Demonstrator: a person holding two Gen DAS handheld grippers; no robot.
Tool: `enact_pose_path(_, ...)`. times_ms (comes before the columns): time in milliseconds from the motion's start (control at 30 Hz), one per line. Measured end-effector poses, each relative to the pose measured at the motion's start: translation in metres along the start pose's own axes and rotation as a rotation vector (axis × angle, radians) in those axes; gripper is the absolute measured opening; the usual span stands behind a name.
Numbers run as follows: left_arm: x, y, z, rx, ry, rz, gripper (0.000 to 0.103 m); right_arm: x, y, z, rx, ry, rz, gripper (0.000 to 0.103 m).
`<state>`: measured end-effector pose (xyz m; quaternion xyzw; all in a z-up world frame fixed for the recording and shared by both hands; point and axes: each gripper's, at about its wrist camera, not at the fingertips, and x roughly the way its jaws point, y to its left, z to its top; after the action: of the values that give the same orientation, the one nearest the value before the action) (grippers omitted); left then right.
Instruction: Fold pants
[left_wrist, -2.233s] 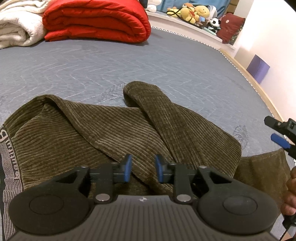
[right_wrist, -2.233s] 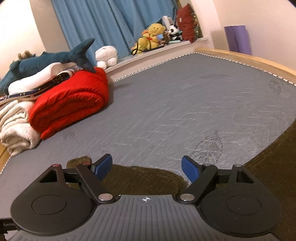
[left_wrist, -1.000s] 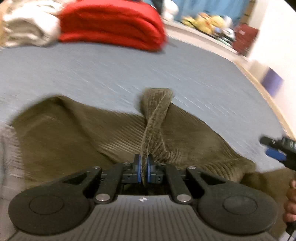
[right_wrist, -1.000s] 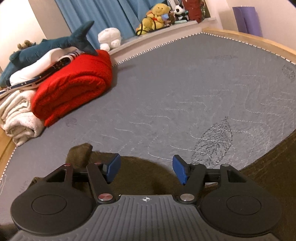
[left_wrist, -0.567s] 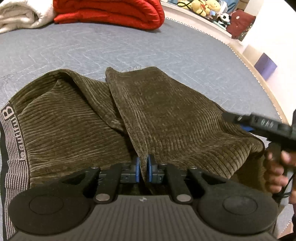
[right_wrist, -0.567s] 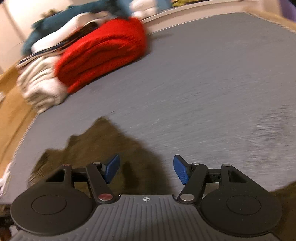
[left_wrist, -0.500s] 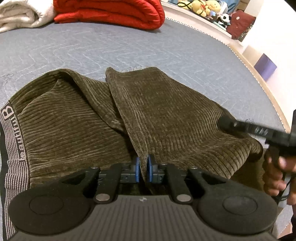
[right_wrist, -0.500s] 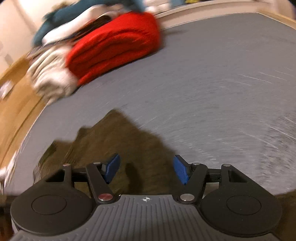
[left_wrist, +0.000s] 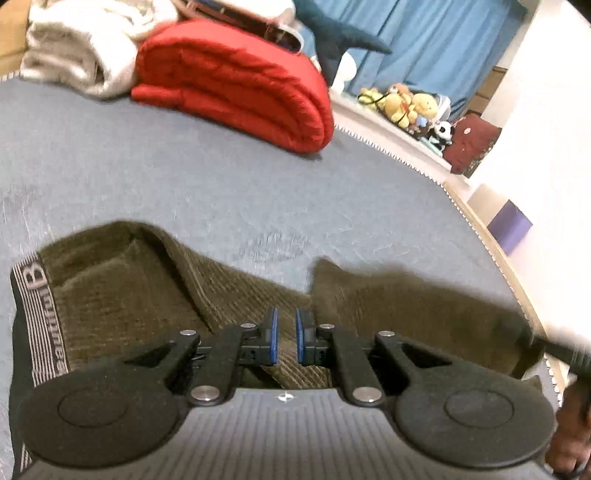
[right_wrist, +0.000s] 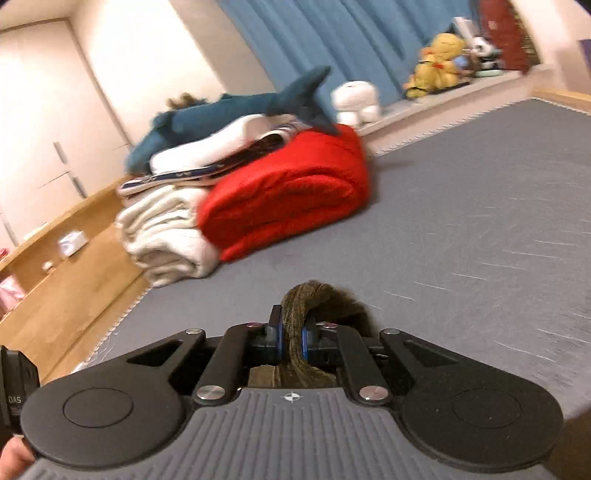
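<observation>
Olive-brown corduroy pants (left_wrist: 155, 295) lie on the grey mattress (left_wrist: 184, 177), with the striped black waistband (left_wrist: 40, 317) at the left. My left gripper (left_wrist: 284, 341) is shut on a fold of the pants, its blue pads nearly together with cloth between them. In the right wrist view my right gripper (right_wrist: 291, 338) is shut on a bunched part of the pants (right_wrist: 314, 299) that sticks up between the pads. The right gripper's body is a dark blur at the right edge of the left wrist view (left_wrist: 565, 354).
A folded red blanket (left_wrist: 236, 81) and white bedding (left_wrist: 77, 48) lie at the far side of the mattress, with a blue shark plush (right_wrist: 229, 110) on top. Stuffed toys (left_wrist: 406, 103) sit on a ledge. The wooden bed frame (right_wrist: 66, 269) runs along the left.
My right gripper has gone from open to shut on the pants. The left gripper stays shut on its fold, and the pant leg that lay spread has been pulled aside and bunched.
</observation>
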<state>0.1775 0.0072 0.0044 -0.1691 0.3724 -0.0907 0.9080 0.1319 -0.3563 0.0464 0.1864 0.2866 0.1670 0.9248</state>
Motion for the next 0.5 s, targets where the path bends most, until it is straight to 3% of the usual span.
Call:
enact_pose_path(100, 0.005, 0.003, -0.002, -0.022, 0.046, 0.011, 0.010, 0.018, 0.018, -0.023, -0.245, 0.298, 0.034, 0.010)
enact_pose_path(167, 0.006, 0.006, -0.004, -0.028, 0.065, 0.016, 0.011, 0.030, 0.016, -0.037, -0.282, 0.372, -0.017, 0.013)
enact_pose_path(233, 0.006, 0.009, -0.003, -0.032, 0.071, 0.014, 0.011, 0.036, 0.007, -0.035, -0.239, 0.360, -0.007, 0.020)
enact_pose_path(267, 0.005, 0.010, -0.003, -0.033, 0.070, 0.014, 0.011, 0.036, 0.003, -0.032, -0.214, 0.332, -0.021, 0.045)
enact_pose_path(300, 0.005, 0.012, -0.002, -0.035, 0.069, 0.014, 0.013, 0.038, -0.003, -0.028, -0.181, 0.299, -0.049, 0.062)
enact_pose_path(333, 0.006, 0.013, -0.001, -0.038, 0.070, 0.011, 0.015, 0.042, -0.010, -0.025, -0.149, 0.273, -0.069, 0.089)
enact_pose_path(500, 0.004, 0.014, -0.002, -0.050, 0.082, -0.006, 0.017, 0.075, -0.034, -0.025, 0.021, 0.279, -0.037, 0.086)
